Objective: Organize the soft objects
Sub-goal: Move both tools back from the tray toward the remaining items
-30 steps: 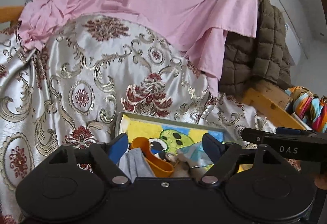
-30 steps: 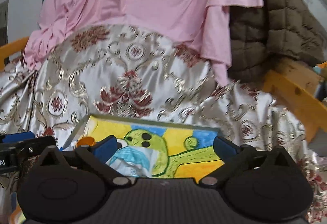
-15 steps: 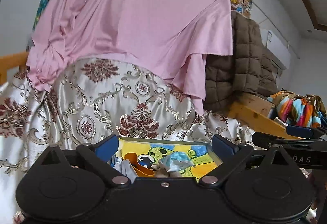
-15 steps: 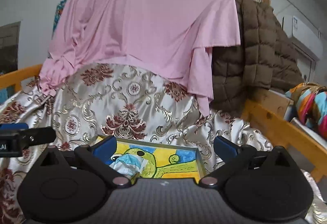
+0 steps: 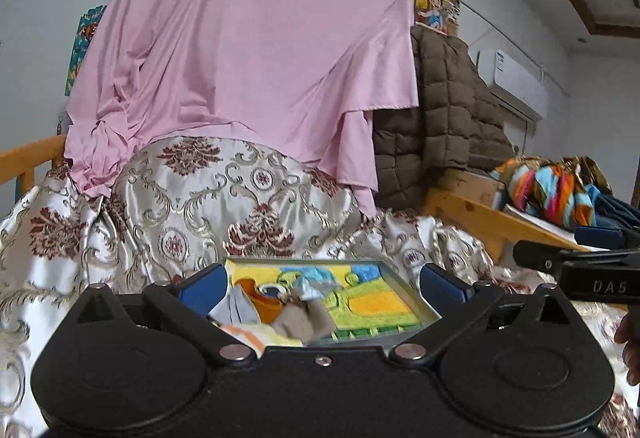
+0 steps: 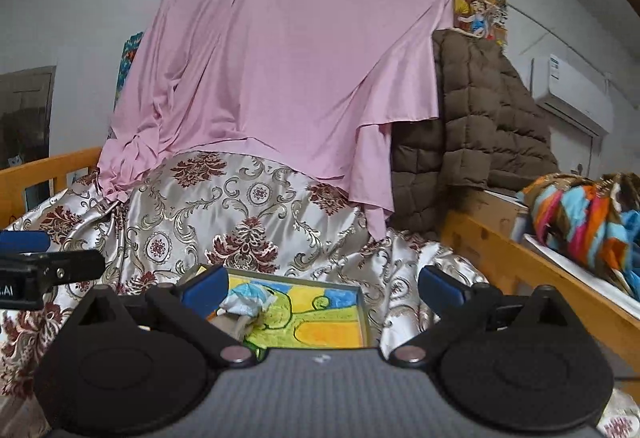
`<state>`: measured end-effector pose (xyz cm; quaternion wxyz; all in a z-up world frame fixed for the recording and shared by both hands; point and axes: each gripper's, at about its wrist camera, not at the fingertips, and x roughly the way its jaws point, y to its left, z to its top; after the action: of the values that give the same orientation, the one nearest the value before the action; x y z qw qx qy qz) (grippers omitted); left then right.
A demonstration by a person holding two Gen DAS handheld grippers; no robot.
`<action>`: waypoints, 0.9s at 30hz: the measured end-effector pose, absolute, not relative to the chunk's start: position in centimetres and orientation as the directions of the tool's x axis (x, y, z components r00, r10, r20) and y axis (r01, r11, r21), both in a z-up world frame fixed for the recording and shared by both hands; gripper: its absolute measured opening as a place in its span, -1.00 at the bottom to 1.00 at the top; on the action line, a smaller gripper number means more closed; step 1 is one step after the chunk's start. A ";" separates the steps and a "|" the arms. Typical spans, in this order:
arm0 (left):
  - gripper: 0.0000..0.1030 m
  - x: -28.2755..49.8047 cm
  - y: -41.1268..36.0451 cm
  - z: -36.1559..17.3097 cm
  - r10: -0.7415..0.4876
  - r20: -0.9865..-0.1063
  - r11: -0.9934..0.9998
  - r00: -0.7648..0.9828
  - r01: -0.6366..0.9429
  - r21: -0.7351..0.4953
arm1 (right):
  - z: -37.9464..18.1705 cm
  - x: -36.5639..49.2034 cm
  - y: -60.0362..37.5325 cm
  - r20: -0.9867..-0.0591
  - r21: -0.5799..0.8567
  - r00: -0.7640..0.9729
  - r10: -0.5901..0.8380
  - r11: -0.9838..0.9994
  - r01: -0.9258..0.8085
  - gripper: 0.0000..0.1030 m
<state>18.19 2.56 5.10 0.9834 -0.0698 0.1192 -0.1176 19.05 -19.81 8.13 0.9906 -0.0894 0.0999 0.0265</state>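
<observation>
The soft things (image 5: 280,308) heaped in the tray (image 5: 404,288) look light, limp and crushable; pinch a raised fold. Both grippers' jaws gape empty, the left gripper (image 5: 320,284) widening, the right gripper (image 6: 322,284) likewise holding nothing.

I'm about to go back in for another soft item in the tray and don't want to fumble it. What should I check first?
1. Left gripper empty: ok, jaws opening, nothing between them.
2. Right gripper empty and open: ok.
3. Painted tray in view ahead of both grippers: ok, it lies on the patterned satin cover.
4. Soft items inside the tray: ok, a beige cloth and a crumpled blue-white piece lie in it.
5. Items separated enough for a clean pick: cannot tell, they overlap and the picture is blurred.
6. Grippers clear of each other: ok, apart, side by side.
</observation>
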 end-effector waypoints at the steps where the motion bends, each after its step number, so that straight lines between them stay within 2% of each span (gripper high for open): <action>1: 0.98 17.5 2.3 4.9 -0.250 -0.224 0.963 0.942 0.217 -0.160 | 8.0 18.3 -20.2 -0.202 -0.165 0.979 0.032 0.984 -0.066 0.99; 15: 0.98 11.3 -0.6 1.5 -0.284 -0.316 0.959 0.905 0.268 -0.094 | 3.3 10.2 -25.3 -0.212 -0.085 0.976 -0.047 0.996 0.030 0.99; 27: 0.98 10.4 -3.4 -1.3 -0.378 -0.403 0.916 0.834 0.401 -0.029 | -0.8 6.0 -26.6 -0.306 -0.121 0.950 -0.067 0.992 0.031 0.99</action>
<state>10.43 -3.39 -1.25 0.9571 0.0284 0.2044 -0.2036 5.95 -26.63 -0.79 0.9857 -0.0575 0.1566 -0.0249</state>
